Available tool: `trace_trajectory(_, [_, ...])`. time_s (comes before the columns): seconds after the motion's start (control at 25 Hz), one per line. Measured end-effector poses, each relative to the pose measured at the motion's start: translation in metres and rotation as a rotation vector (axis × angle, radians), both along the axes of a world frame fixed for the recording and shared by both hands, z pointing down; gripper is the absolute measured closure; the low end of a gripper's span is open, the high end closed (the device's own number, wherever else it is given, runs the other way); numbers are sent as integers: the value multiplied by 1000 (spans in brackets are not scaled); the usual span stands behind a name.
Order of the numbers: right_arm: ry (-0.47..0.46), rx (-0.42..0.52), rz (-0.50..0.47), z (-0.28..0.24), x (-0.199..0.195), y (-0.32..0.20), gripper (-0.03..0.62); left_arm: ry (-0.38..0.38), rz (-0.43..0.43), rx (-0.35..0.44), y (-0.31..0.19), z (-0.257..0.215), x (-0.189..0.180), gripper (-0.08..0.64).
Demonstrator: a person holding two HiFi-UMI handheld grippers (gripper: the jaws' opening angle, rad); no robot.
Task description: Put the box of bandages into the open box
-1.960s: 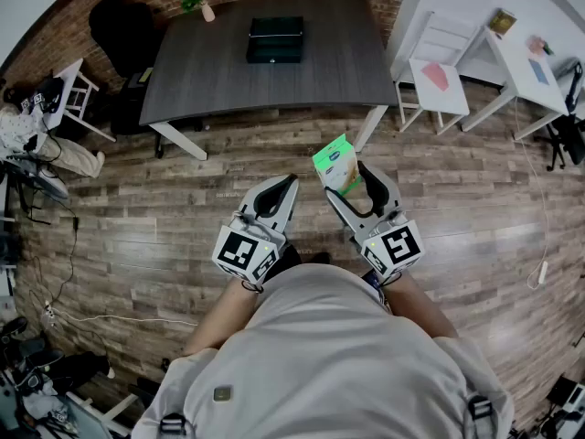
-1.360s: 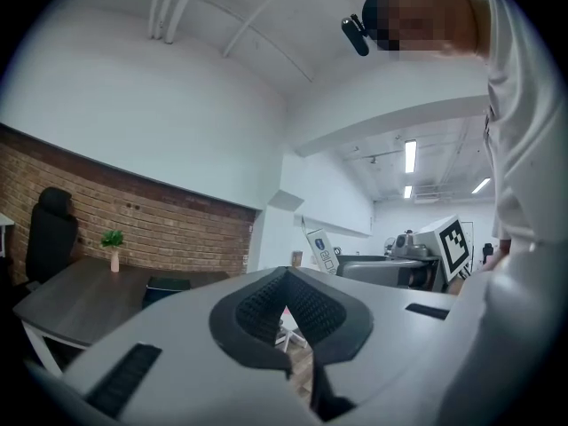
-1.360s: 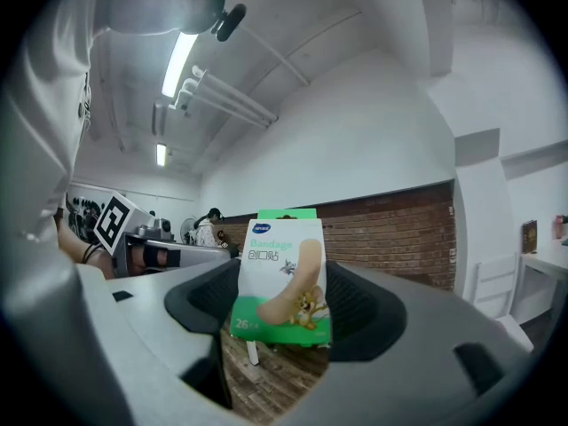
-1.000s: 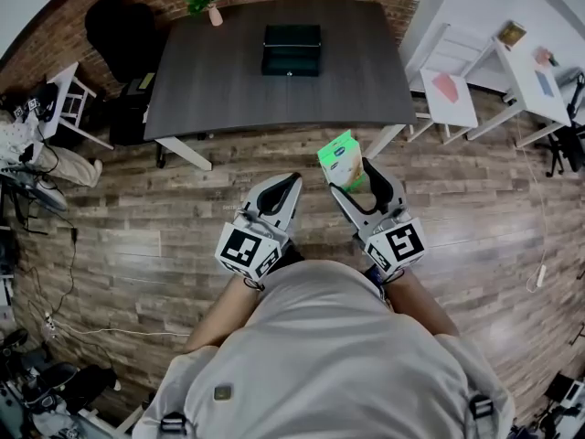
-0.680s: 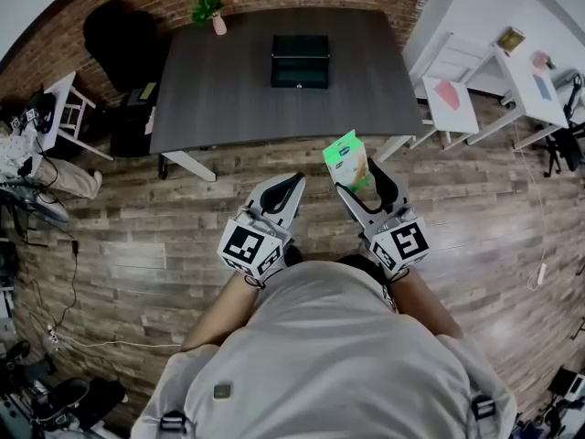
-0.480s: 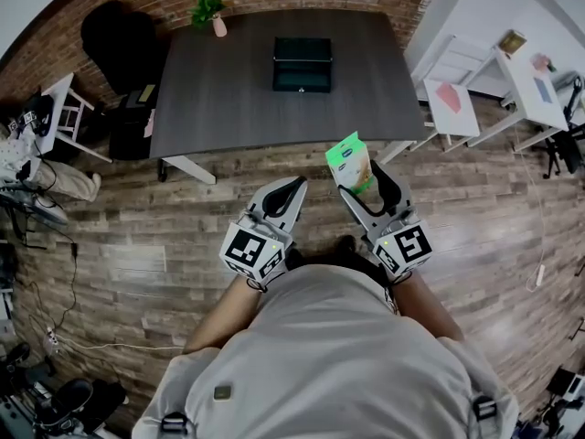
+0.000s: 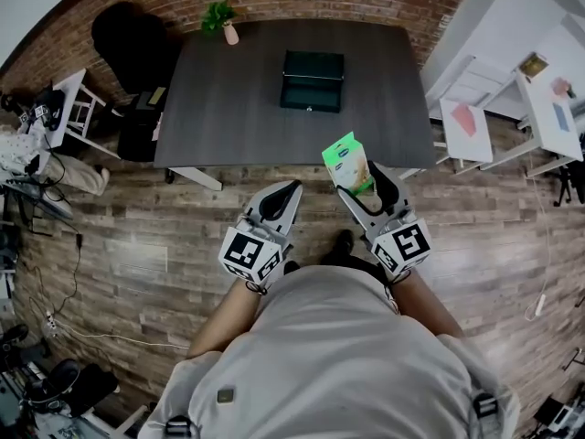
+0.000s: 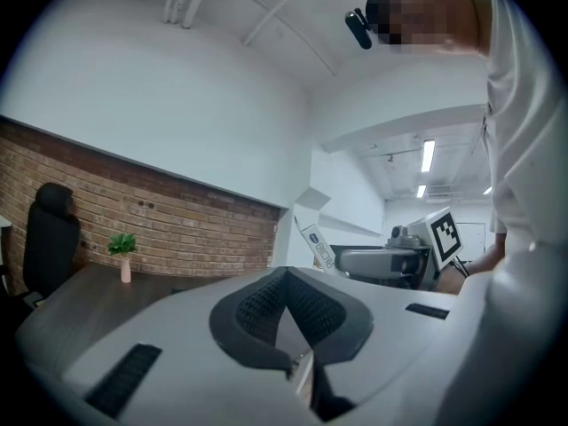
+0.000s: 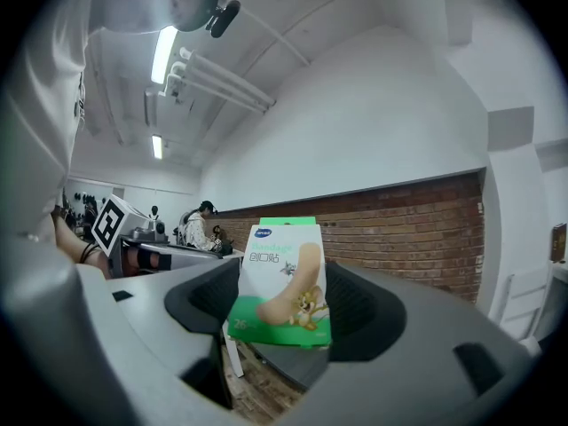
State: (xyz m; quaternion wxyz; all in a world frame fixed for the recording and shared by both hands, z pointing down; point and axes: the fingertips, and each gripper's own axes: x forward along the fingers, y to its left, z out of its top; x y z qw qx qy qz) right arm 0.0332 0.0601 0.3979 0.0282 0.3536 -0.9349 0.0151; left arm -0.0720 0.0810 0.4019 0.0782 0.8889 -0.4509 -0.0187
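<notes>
A green and white box of bandages [image 7: 347, 164] stands upright between the jaws of my right gripper [image 7: 358, 179], which is shut on it just in front of the dark table's near edge. In the right gripper view the bandage box [image 9: 282, 280] fills the space between the jaws. The open dark green box [image 7: 313, 68] sits on the dark table [image 7: 228, 99], right of its middle, well beyond both grippers. My left gripper [image 7: 281, 198] is shut and holds nothing, level with the right one over the wooden floor. In the left gripper view its jaws [image 8: 288, 313] meet.
A small potted plant [image 7: 222, 18] stands at the table's far left corner. A black office chair [image 7: 128, 44] sits left of the table. White tables and a chair [image 7: 498, 99] stand to the right. A brick wall runs behind the table.
The table and open box have come closer and lower in the head view as the person walked toward them. Both grippers keep their pose, the right still holding the bandage box.
</notes>
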Motion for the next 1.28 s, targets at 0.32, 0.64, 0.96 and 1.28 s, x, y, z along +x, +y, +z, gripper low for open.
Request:
trace_trajectory(0.32, [-8,0,-61,-3,61,-84,295,-12,-61,17,-80,-10,58,545])
trace_trajectory(0.64, [-47,-27,-118,5,87,-131,295,-36,-96,-15,-120,-4,91,545])
trace_trajectory(0.96, [-49,-71,-135,15,49,-186,295,-48,-116,-51,-176,6,57,545])
trace_trajectory(1.28, [-36,-107,-103,27,0,-223,295,-32,-57,-26,-220,8,11,545])
